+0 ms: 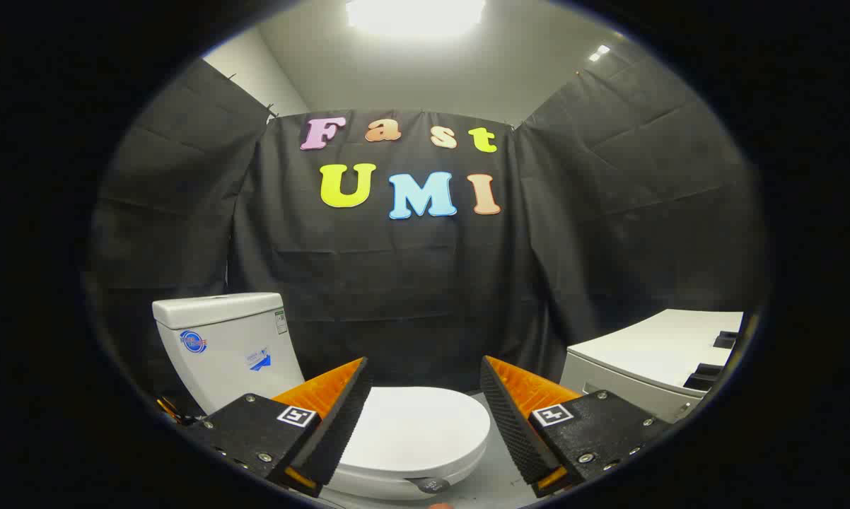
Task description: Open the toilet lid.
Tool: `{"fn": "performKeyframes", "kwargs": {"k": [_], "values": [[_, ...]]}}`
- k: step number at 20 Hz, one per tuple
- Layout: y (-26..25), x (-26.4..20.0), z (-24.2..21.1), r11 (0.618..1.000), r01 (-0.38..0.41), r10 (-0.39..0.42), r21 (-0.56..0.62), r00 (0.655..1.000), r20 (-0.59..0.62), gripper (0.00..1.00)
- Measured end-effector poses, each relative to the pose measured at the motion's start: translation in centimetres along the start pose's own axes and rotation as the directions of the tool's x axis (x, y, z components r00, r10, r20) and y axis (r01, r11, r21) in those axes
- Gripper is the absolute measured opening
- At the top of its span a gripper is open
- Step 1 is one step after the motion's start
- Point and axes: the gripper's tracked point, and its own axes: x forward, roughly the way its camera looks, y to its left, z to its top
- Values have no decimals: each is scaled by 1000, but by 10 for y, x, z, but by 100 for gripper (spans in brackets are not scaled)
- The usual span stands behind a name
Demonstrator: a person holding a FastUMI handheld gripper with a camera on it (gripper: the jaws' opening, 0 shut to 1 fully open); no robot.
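Between and just beyond my fingers lies the toilet lid (414, 431), a smooth white oval, flat down on the bowl and shut. Its rounded front edge curves toward the right finger, and below that edge I can make out a thin seam where it meets the seat beneath. The gripper (425, 417) hangs above and in front of it, fingers spread wide with nothing between them and touching nothing.

I judge the lid to be a rigid plastic shell, light for its size, hinged at the back near the tank, so it should swing up as one stiff piece and not flex. The glossy top looks slippery; pressing down on it would give me no purchase. The place to take hold, I think, is the front lip, farthest from the hinge, where lifting takes the least effort: one finger tucked under the overhanging edge, the other on top, or simply one finger hooked beneath to lever it. I would have to drop lower and tilt forward first. The risk I see is catching the seat along with the lid.

Behind the lid, to the left, stands the white tank (220, 339) with stickers on its front, where I expect the raised lid to come to rest. Well off to the right sits a white appliance (651, 353) with a flat top. A small dark round object (432, 485) lies at the foot of the bowl; I cannot tell what it is.
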Motion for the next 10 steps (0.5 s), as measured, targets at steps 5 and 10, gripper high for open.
{"fn": "performKeyframes", "kwargs": {"k": [5, 10], "values": [[2, -1, -5, 1000, -2, 2, -8, 1000, -12, 95], [0, -1, -6, 1000, 0, -1, -8, 1000, -17, 95]]}}
